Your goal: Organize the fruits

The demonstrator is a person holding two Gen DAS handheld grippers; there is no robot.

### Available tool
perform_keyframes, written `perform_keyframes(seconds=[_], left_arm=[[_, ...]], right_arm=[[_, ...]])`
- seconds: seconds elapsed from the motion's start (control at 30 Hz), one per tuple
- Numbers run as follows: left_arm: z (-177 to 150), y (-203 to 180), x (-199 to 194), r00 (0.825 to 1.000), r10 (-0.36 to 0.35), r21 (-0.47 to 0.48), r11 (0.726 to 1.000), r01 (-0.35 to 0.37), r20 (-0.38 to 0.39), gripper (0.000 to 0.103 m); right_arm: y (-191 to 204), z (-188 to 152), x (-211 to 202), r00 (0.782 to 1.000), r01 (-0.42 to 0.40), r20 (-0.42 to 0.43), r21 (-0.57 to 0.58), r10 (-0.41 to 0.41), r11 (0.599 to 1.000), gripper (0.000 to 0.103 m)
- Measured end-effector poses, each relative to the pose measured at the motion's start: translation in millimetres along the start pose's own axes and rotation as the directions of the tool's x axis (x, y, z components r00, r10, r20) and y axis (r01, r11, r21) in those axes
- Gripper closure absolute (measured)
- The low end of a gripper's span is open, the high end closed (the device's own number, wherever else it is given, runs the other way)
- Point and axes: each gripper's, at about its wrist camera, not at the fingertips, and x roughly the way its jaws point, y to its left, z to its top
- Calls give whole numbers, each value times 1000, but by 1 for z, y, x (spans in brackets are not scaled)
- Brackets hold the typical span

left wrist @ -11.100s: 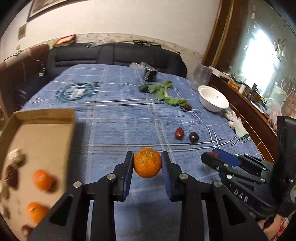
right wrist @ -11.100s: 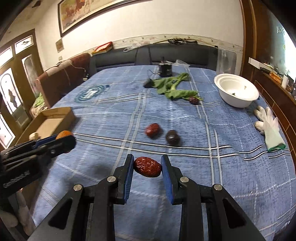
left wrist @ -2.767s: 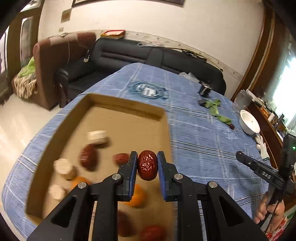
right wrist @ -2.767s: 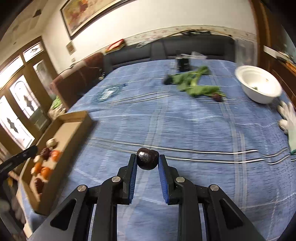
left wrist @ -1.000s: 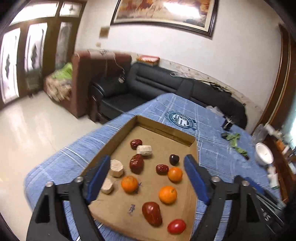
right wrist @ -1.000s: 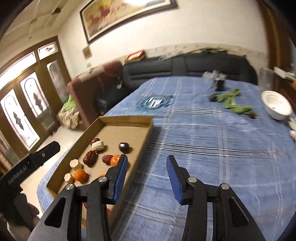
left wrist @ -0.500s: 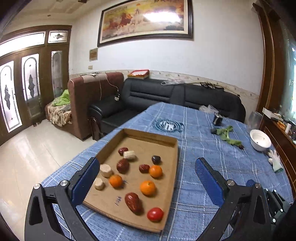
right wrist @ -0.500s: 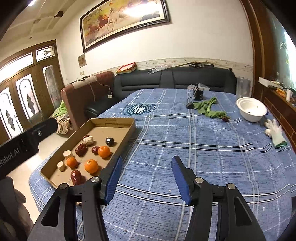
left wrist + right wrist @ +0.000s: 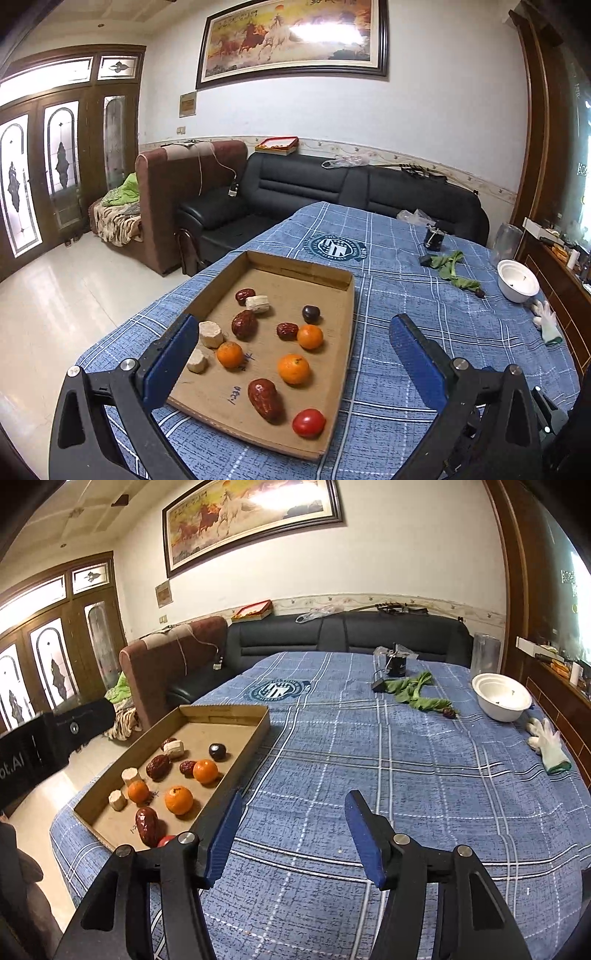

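Observation:
A shallow cardboard tray (image 9: 347, 291) lies on the blue checked cloth and holds three oranges (image 9: 293, 368), several red dates (image 9: 265, 399), a dark round fruit (image 9: 310, 313), a red tomato (image 9: 308, 422) and pale chunks (image 9: 210, 334). My left gripper (image 9: 291, 325) hangs above the tray's near end, open wide with nothing between its fingers. In the right wrist view the tray (image 9: 255, 731) is at the left. My right gripper (image 9: 294, 799) is over bare cloth beside it, jaws opening and empty. One dark date (image 9: 448, 712) lies by the green leaves (image 9: 417, 694).
A white bowl (image 9: 500, 698) and a white glove (image 9: 548, 742) sit at the table's right edge. A small black device (image 9: 395, 664) stands at the far end. A black sofa (image 9: 332, 188) lies beyond the table, and the floor drops away left of the tray.
The date and the dark fruit that the grippers held earlier now lie in the tray. Both grippers have drawn back from the tray, and their jaws stand wider apart.

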Motion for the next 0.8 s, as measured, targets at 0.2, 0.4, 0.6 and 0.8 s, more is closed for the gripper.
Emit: perform_keyframes(seconds=[0.2, 0.4, 0.6, 0.8], left_arm=[[-2, 10, 16, 999, -5, -29, 1000, 4, -38, 0], [-4, 11, 20, 999, 0, -31, 1000, -1, -47, 0], [-4, 10, 21, 998, 1, -19, 1000, -2, -57, 0], [-2, 4, 12, 999, -10, -2, 1000, 10, -46, 0]], right_arm=[[10, -3, 7, 1000, 14, -11, -36, -14, 999, 40], [14, -4, 12, 1000, -2, -21, -47, 1, 999, 39], [18, -5, 8, 1000, 7, -3, -71, -7, 997, 38], [18, -6, 5, 1000, 0, -1, -71, 0, 997, 38]])
